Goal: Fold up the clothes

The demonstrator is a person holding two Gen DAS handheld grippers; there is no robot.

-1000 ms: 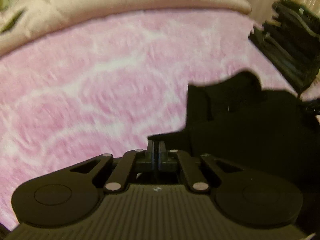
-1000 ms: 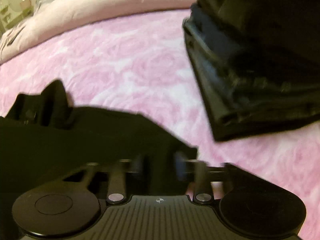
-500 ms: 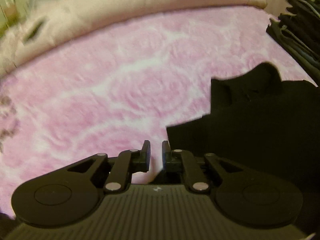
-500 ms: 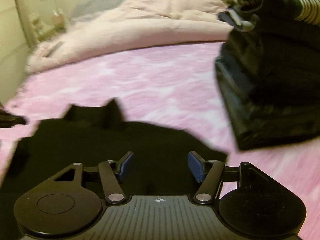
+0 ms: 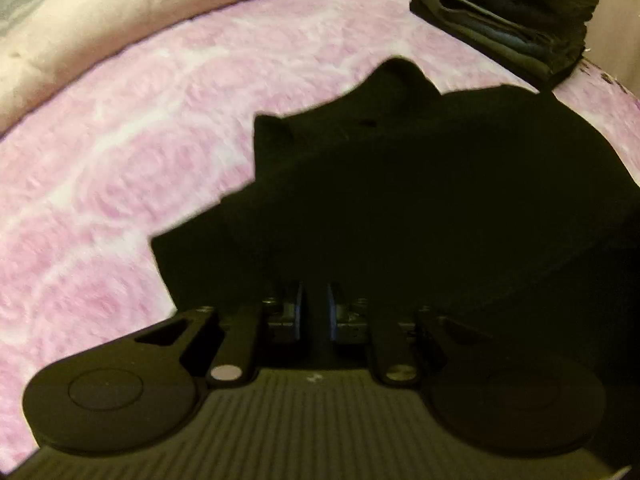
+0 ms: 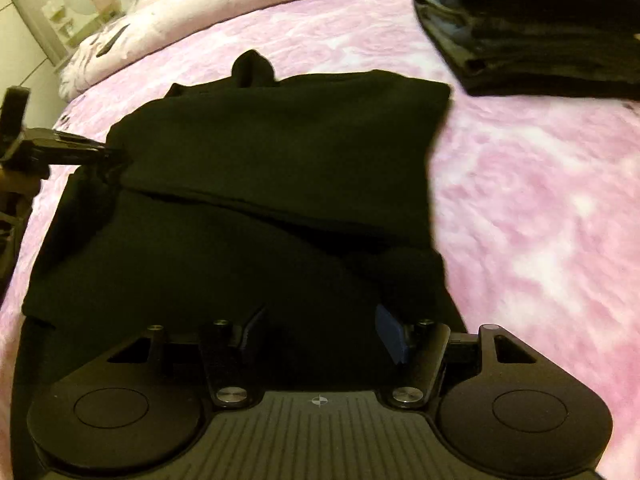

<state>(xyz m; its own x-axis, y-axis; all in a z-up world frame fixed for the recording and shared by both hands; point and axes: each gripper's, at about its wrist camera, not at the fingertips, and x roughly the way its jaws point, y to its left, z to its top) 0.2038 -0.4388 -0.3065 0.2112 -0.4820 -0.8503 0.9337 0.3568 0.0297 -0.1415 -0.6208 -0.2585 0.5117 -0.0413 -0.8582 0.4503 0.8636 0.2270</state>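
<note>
Left to right in the left wrist view, a pink patterned blanket (image 5: 120, 168) covered the bed to the left of the left tongs (image 5: 314, 312), with a pale comforter (image 5: 100, 20) bunched along its far edge. The black garment (image 5: 420, 184) spread from directly ahead of those tongs out to their right, its near edge reaching down to the tips. The two fingers stood close together with only a narrow gap, and dark cloth filled that gap; whether they pinched the garment or merely lay over it could not be told, since black on black hid the contact. Far ahead and to the right sat a stack of folded dark clothes (image 5: 512, 20), apart from the garment.

In the right wrist view, the left tongs (image 6: 100, 152) showed at the far left, their tips meeting the garment's left edge at a fold line. The black garment (image 6: 280, 184) lay flat on the pink patterned blanket (image 6: 540, 208) straight ahead of the right tongs (image 6: 320, 336), a folded layer crossing it from left to right and a small dark peak sticking up at its far edge. The right tongs stood wide apart, blue pads (image 6: 392, 336) showing, the garment's near part lying beneath and between them without being clamped. To their right was bare blanket, and far ahead on the right the stack of folded dark clothes (image 6: 540, 40) rested. The pale comforter (image 6: 240, 4) lay beyond.
</note>
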